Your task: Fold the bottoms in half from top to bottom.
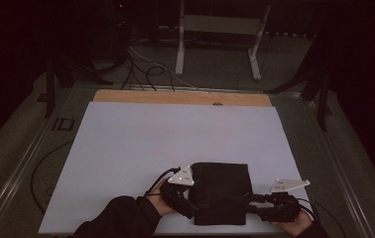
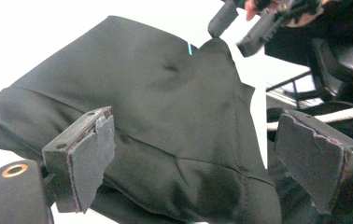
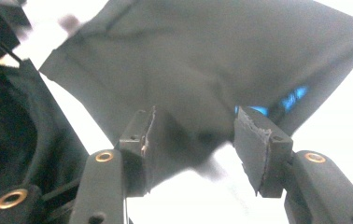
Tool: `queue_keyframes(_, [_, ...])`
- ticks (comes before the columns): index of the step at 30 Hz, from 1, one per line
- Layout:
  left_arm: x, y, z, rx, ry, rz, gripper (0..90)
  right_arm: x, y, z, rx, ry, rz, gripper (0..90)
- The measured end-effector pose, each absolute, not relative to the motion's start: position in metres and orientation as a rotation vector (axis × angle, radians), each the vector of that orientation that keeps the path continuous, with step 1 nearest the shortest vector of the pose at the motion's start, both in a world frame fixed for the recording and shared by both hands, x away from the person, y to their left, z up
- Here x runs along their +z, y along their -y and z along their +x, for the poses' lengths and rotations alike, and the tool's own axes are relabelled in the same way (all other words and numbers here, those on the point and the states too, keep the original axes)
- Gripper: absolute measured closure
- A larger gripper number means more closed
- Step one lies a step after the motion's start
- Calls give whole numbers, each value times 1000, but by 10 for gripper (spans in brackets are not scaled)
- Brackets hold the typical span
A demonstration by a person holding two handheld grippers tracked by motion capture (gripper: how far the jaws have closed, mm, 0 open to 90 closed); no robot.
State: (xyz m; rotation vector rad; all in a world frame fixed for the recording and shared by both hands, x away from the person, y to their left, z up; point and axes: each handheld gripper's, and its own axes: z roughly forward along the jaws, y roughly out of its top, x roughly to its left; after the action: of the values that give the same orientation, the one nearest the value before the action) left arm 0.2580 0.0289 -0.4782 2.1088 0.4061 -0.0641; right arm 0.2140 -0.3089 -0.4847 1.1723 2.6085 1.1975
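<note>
Cloth (image 1: 221,191) between both hand-held grippers

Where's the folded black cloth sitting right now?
In the high view the folded black cloth lies at the near edge of the white table, right of centre, between the left gripper and the right gripper.

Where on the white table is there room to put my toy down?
Lots of room: the white sheet is bare from the folded black cloth back to the wooden strip, and on its left side. It is crowded at the near edge, where the left gripper and right gripper flank the cloth.
</note>
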Motion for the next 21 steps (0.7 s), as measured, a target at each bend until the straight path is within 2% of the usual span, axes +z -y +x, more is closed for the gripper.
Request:
queue_keyframes(3, [-477, -32, 260, -42, -429, 2069, 71, -491, 310, 211, 1147, -2647, 1183, 503])
queue_keyframes(14, [-476, -38, 263, -20, -451, 2032, 72, -498, 301, 218, 1138, -2747, 1139, 659])
queue_keyframes(15, [-476, -38, 264, -20, -454, 2033, 73, -499, 301, 218, 1146, -2753, 1123, 739])
queue_keyframes(18, [-476, -39, 264, -20, -459, 2028, 73, -497, 300, 217, 1139, -2766, 1093, 770])
queue_keyframes(19, [-476, -39, 264, -13, -461, 2029, 74, -498, 298, 218, 1127, -2758, 1103, 826])
queue_keyframes(21, [-476, -39, 264, -13, -460, 2028, 75, -498, 296, 220, 1107, -2752, 1128, 859])
